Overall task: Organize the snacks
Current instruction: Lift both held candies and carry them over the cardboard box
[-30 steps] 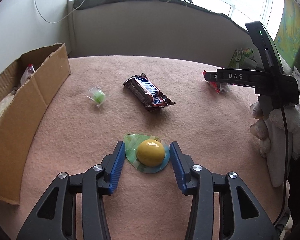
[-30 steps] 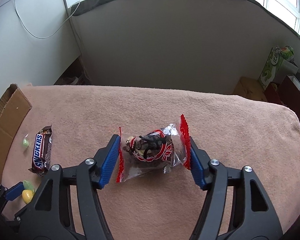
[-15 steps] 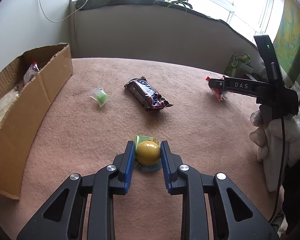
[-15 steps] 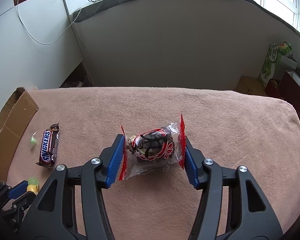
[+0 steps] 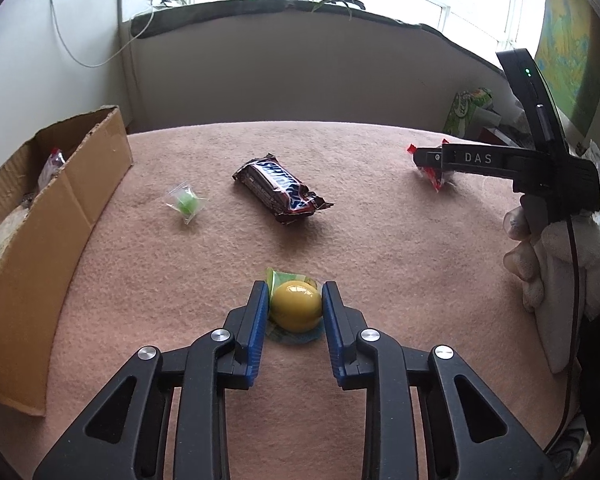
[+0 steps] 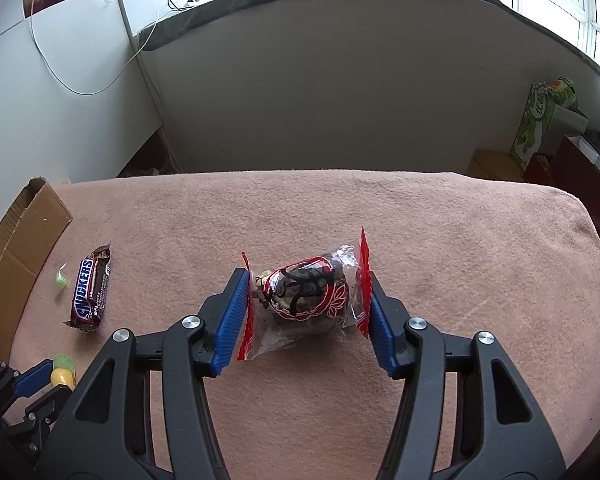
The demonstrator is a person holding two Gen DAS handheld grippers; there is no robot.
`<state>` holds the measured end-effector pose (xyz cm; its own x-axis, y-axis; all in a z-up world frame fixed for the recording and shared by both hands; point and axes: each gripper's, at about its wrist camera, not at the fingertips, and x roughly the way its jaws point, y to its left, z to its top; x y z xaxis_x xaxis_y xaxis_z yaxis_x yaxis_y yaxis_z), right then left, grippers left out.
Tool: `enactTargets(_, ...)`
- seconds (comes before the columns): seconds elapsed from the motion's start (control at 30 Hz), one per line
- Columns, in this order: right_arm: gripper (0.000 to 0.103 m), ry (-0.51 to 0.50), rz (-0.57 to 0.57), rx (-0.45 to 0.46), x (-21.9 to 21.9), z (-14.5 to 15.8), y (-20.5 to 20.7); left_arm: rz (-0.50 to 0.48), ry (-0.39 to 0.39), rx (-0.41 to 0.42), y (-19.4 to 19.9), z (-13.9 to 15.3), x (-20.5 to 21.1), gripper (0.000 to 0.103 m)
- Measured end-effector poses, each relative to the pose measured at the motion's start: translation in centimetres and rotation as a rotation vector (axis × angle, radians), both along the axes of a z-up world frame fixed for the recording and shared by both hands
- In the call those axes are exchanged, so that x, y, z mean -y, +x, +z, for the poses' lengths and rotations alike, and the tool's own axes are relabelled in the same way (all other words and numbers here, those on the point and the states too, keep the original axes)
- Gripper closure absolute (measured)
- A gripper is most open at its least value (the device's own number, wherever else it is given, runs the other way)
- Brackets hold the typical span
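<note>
My left gripper (image 5: 295, 300) is shut on a yellow jelly cup (image 5: 296, 306) with a green foil lid, held just above the pink cloth. My right gripper (image 6: 306, 292) is shut on a clear snack packet with red ends (image 6: 306, 292), its pads pressing both red seams. That packet's red tip shows in the left wrist view (image 5: 434, 176) behind the right gripper. A Snickers bar (image 5: 282, 188) and a small green wrapped candy (image 5: 186, 202) lie on the cloth; both show in the right wrist view, the bar (image 6: 91, 288) and the candy (image 6: 61, 280).
An open cardboard box (image 5: 48, 216) with several packets inside stands at the table's left edge. The pink cloth (image 6: 460, 240) covers the table, which ends at a grey wall behind. A gloved hand (image 5: 560, 256) holds the right gripper at the right.
My left gripper closed on the yellow jelly cup and lifted it slightly. My right gripper closed tighter on the red-ended packet and rose a little.
</note>
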<state>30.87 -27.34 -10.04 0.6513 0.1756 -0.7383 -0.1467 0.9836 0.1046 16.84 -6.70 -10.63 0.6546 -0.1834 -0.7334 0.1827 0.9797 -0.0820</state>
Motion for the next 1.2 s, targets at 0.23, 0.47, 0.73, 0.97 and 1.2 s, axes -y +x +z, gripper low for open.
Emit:
enactTargets(0.23,0.045,-0.021,0.001,0.004,-0.7,0.0,0.0,-0.028,-0.061,-0.008,0.1,0.0,-0.8,0.078)
enactTargets(0.47,0.046,-0.026,-0.011,0.015,-0.6,0.3,-0.3,-0.073,-0.019,0.034,-0.9,0.6,0.8,0.078)
enactTargets(0.73,0.046,0.003,-0.003,0.05,-0.5,2.5,-2.1,-0.013,-0.1,0.08,-1.6,3.0,-2.8,0.078)
enactTargets(0.97,0.046,0.026,0.07,0.118,-3.9,6.3,-3.3,0.042,-0.146,0.176,-2.0,6.5,-6.1,0.078)
enactTargets(1.2,0.046,0.05,0.193,0.19,-10.0,10.0,-4.5,0.132,-0.13,0.257,-1.5,9.5,-10.5,0.078)
